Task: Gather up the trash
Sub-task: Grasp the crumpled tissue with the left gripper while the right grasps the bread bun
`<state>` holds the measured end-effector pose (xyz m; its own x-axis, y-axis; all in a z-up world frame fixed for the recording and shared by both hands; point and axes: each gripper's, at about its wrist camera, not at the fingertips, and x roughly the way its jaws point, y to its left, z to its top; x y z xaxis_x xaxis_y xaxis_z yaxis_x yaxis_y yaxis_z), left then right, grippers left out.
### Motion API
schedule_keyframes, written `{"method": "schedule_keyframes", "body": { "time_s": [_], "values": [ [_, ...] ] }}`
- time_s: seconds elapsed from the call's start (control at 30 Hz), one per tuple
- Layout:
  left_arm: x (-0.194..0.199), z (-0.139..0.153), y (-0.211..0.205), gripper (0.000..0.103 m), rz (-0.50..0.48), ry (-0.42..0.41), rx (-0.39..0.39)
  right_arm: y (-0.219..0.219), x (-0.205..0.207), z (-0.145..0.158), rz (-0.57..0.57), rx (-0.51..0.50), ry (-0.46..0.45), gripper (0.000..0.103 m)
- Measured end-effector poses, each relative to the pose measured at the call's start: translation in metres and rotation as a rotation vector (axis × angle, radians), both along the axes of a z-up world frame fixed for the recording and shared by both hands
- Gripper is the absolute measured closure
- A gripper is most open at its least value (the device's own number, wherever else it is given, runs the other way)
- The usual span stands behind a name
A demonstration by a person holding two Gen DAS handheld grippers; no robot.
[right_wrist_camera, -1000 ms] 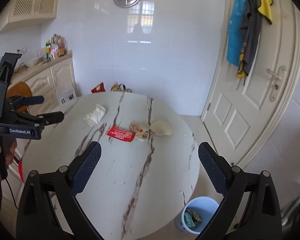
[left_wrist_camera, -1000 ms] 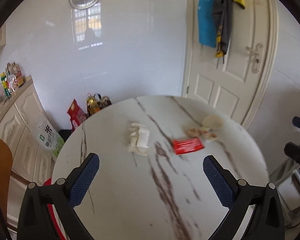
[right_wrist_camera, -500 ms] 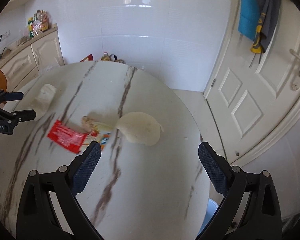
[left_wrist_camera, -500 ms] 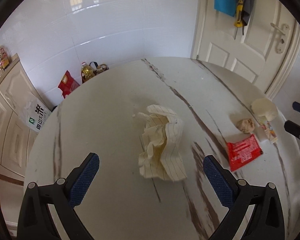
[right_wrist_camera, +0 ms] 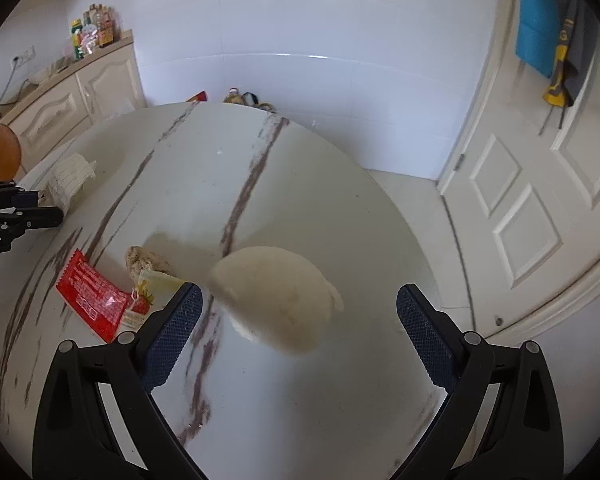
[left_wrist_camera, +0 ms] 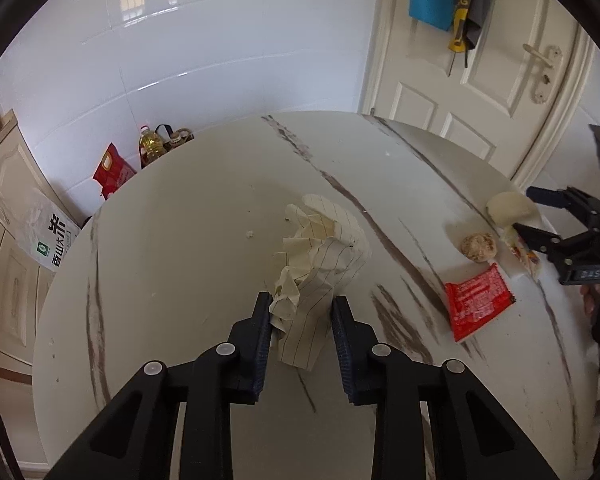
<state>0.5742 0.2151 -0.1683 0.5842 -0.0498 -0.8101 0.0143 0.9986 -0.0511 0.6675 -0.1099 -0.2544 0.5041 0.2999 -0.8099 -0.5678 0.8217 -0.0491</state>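
A crumpled sheet of lined paper (left_wrist_camera: 320,264) lies in the middle of the round marble table (left_wrist_camera: 180,240). My left gripper (left_wrist_camera: 302,312) is closing, with its two pads against the paper's near end. The right wrist view shows the same paper (right_wrist_camera: 70,178) at the left gripper's (right_wrist_camera: 20,216) tips. My right gripper (right_wrist_camera: 298,300) stands open, low over a white crumpled paper cup (right_wrist_camera: 276,332) that sits between its fingers without touching them. Left of the cup lie a brown crumpled lump (right_wrist_camera: 144,260), a strawberry-print wrapper (right_wrist_camera: 148,296) and a red wrapper (right_wrist_camera: 90,294).
The table edge (right_wrist_camera: 380,208) drops off just right of the cup toward a white door (right_wrist_camera: 540,184). Cream cabinets (right_wrist_camera: 80,100) line the left wall. A red bag (left_wrist_camera: 112,172), an oil bottle (left_wrist_camera: 152,148) and a white sack (left_wrist_camera: 50,236) stand on the floor behind the table.
Both grippers came down and forward onto the table. The left one went from wide open to nearly shut around the lined paper. The right one now straddles the white cup.
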Motion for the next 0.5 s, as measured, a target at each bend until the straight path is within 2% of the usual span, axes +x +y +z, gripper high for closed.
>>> {"method": "schedule_keyframes", "body": {
  "time_s": [0.07,0.13,0.23,0.33,0.5],
  "values": [
    [-0.009,0.007,0.000,0.078,-0.008,-0.012,-0.002,0.002,0.001,-0.002,0.017,0.008,0.010,0.015],
    [-0.018,0.012,0.000,0.078,-0.010,-0.016,-0.002,0.006,0.001,-0.004,0.038,0.011,0.037,0.043],
    [-0.035,0.020,-0.003,0.078,-0.013,-0.026,-0.004,0.010,-0.008,-0.004,0.056,-0.011,0.041,0.053],
    [-0.053,0.031,-0.010,0.078,-0.023,-0.043,-0.008,0.010,-0.022,0.002,0.065,-0.019,0.028,0.055],
    [-0.095,0.051,-0.028,0.078,-0.052,-0.083,-0.028,-0.006,-0.052,0.025,0.044,0.042,0.019,0.057]
  ]
}}
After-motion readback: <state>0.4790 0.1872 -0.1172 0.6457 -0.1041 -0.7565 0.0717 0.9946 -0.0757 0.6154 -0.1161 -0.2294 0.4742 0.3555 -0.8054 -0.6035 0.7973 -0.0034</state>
